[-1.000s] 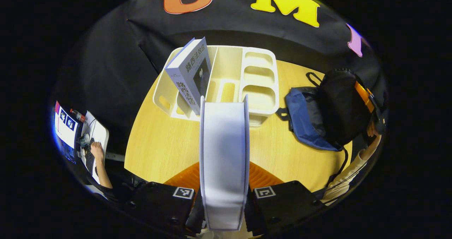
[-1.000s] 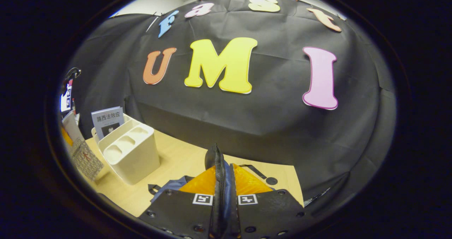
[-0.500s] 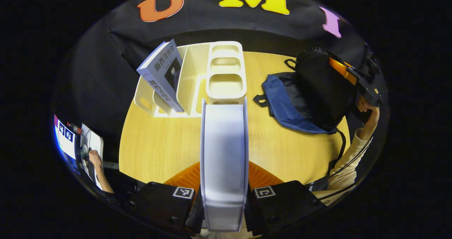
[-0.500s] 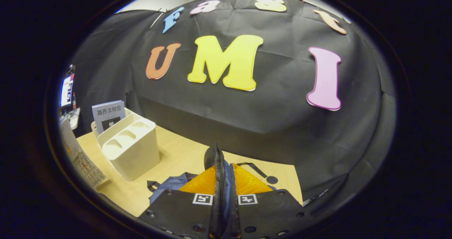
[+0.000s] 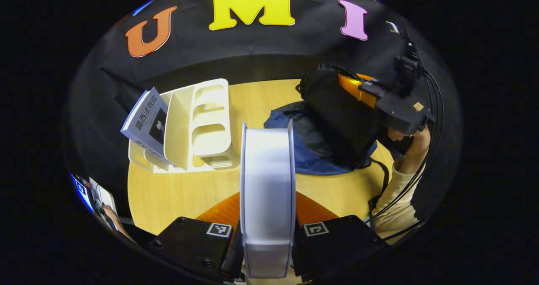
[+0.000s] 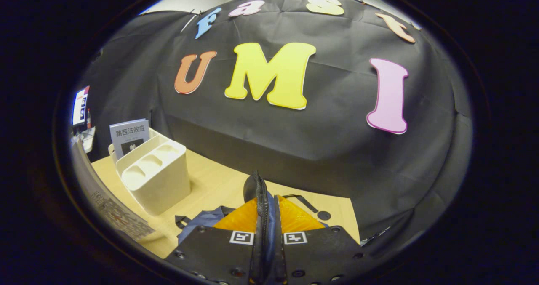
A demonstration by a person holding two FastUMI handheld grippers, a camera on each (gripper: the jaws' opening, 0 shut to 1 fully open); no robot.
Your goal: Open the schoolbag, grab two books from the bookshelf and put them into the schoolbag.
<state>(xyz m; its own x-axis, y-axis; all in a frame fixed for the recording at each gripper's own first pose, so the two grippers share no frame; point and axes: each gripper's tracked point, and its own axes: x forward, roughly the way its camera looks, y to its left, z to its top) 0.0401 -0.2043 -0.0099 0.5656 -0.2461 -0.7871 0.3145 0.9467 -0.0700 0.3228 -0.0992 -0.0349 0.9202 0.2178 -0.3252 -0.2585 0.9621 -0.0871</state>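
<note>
A white book point(image 5: 267, 179) stands edge-on in my left gripper point(image 5: 267, 205), which is shut on it above the wooden table. Ahead and slightly right lies the blue and black schoolbag point(image 5: 313, 146). My right gripper point(image 5: 381, 102) holds its black flap raised. In the right gripper view, that gripper point(image 6: 265, 211) is shut on the bag's zippered edge point(image 6: 257, 188). The cream bookshelf point(image 5: 198, 125) stands to the left with a grey book point(image 5: 147, 118) leaning in its outer slot. The right gripper view shows the bookshelf point(image 6: 156, 173), the grey book point(image 6: 129, 134) and the white book point(image 6: 116, 207) at the left.
A sleeve and hand point(image 5: 410, 150) with trailing cables hold the right gripper at the table's right edge. A person's hand and a screen point(image 5: 94, 194) sit low at the far left. The black cloth wall point(image 6: 294, 129) closes the back of the table point(image 5: 168, 192).
My left gripper has swung right with the white book, so the shelf slid left and the schoolbag came nearer the middle. The right gripper has kept its hold on the bag.
</note>
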